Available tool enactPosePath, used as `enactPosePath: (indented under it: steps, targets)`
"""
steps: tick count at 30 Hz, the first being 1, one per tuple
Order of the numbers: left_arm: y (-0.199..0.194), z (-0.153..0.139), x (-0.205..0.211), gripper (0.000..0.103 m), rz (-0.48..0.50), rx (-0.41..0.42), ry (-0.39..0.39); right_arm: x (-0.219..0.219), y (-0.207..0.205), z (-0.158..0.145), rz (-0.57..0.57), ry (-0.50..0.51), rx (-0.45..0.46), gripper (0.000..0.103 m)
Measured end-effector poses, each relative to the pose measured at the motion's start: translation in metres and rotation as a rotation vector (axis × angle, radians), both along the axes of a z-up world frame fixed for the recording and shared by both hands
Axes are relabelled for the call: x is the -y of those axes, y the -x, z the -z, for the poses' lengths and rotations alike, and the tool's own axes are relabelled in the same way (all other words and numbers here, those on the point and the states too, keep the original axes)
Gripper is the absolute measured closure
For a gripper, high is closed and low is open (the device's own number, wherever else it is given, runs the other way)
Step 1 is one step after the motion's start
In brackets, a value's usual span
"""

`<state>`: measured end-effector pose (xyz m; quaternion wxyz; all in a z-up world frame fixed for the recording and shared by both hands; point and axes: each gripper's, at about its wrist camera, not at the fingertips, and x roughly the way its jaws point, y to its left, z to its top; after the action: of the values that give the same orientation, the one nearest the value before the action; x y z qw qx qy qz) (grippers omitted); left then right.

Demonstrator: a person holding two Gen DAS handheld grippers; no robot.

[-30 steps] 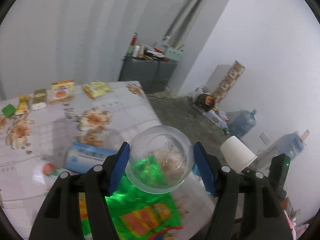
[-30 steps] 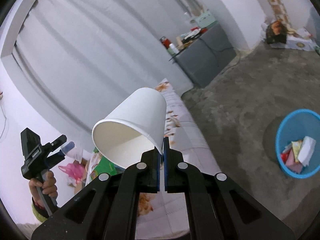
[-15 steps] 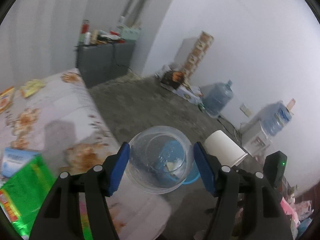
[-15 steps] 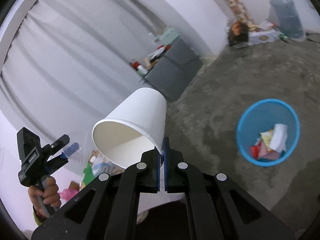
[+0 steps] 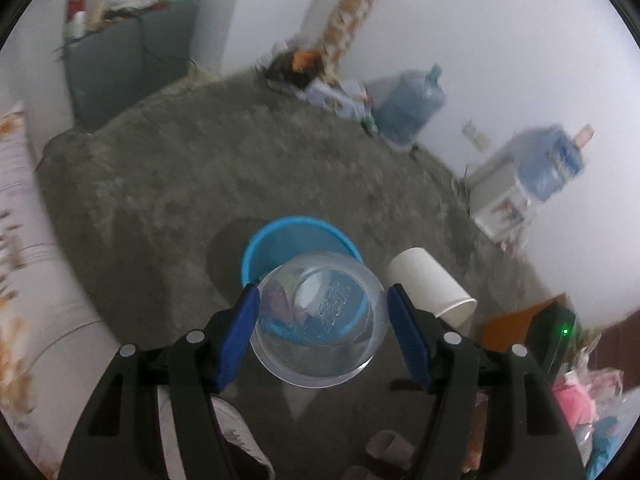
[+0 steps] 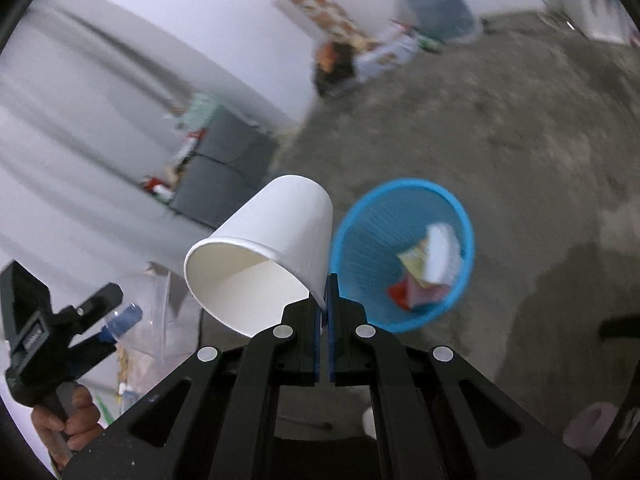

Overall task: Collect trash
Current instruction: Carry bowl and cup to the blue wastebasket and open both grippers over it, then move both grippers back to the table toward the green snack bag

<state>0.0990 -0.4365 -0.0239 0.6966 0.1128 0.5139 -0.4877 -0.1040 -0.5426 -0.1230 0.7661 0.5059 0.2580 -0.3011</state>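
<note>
The left hand-held gripper clamped a clear plastic cup above the blue bin, ready for dropping, while the right hand-held gripper pinched a paper cup by its rim.

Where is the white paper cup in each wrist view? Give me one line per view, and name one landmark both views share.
Left wrist view: the white paper cup sits right of centre, beside the clear plastic cup held in the left gripper.
Right wrist view: the cup is centre-left, its rim pinched in the shut right gripper.
Shared landmark: the blue trash basket on the floor.
</note>
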Motion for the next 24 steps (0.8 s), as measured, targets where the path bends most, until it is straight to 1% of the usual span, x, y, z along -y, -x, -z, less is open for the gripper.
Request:
enactPosePath:
  steps: [2,5,6,7,8,9,10,11,12,14,15,16,18,20,23,24]
  targets:
    - [0.003,0.017,0.025,0.038,0.019,-0.002,-0.035,0.007,-0.001,0.020,0.022,-0.046,-0.021,0.102]
    - [0.001,0.037,0.055,0.038,0.038,-0.003,-0.057,0.019,-0.003,0.037,0.048,-0.083,-0.035,0.101]
    - [-0.001,0.045,0.064,0.036,0.042,0.004,-0.069,0.025,-0.006,0.046,0.060,-0.097,-0.046,0.097]
    - [-0.001,0.053,0.075,0.027,0.042,0.017,-0.089,0.033,-0.009,0.057,0.074,-0.114,-0.062,0.093]
    - [-0.002,0.060,0.082,0.023,0.034,0.031,-0.106,0.036,-0.012,0.065,0.080,-0.126,-0.070,0.088]
    - [-0.003,0.068,0.088,0.021,0.020,0.047,-0.120,0.040,-0.013,0.072,0.080,-0.137,-0.081,0.077]
    - [-0.005,0.073,0.091,0.021,0.010,0.055,-0.131,0.043,-0.016,0.083,0.084,-0.153,-0.118,0.073]
    - [-0.006,0.078,0.092,0.021,0.003,0.055,-0.143,0.043,-0.015,0.088,0.089,-0.168,-0.141,0.073]
    - [-0.006,0.082,0.091,0.021,-0.002,0.043,-0.155,0.041,-0.013,0.092,0.092,-0.191,-0.142,0.073]
    - [-0.006,0.085,0.085,0.021,-0.008,0.020,-0.156,0.032,-0.007,0.090,0.088,-0.197,-0.117,0.072]
    - [-0.008,0.084,0.079,0.019,-0.009,0.021,-0.151,0.027,-0.005,0.087,0.087,-0.188,-0.123,0.070]
    - [-0.009,0.082,0.075,0.018,-0.008,0.030,-0.151,0.023,-0.002,0.084,0.084,-0.179,-0.128,0.068]
    - [-0.009,0.076,0.065,0.018,-0.015,0.060,-0.149,0.015,0.001,0.079,0.077,-0.171,-0.124,0.067]
    - [-0.008,0.064,0.049,0.018,-0.031,0.064,-0.129,0.009,0.002,0.071,0.072,-0.166,-0.123,0.065]
    - [-0.008,0.040,0.024,0.017,-0.069,0.051,-0.075,0.002,-0.011,0.048,0.034,-0.135,-0.128,0.062]
    - [-0.007,0.033,0.017,0.017,-0.073,0.056,-0.062,0.002,-0.015,0.042,0.020,-0.116,-0.122,0.059]
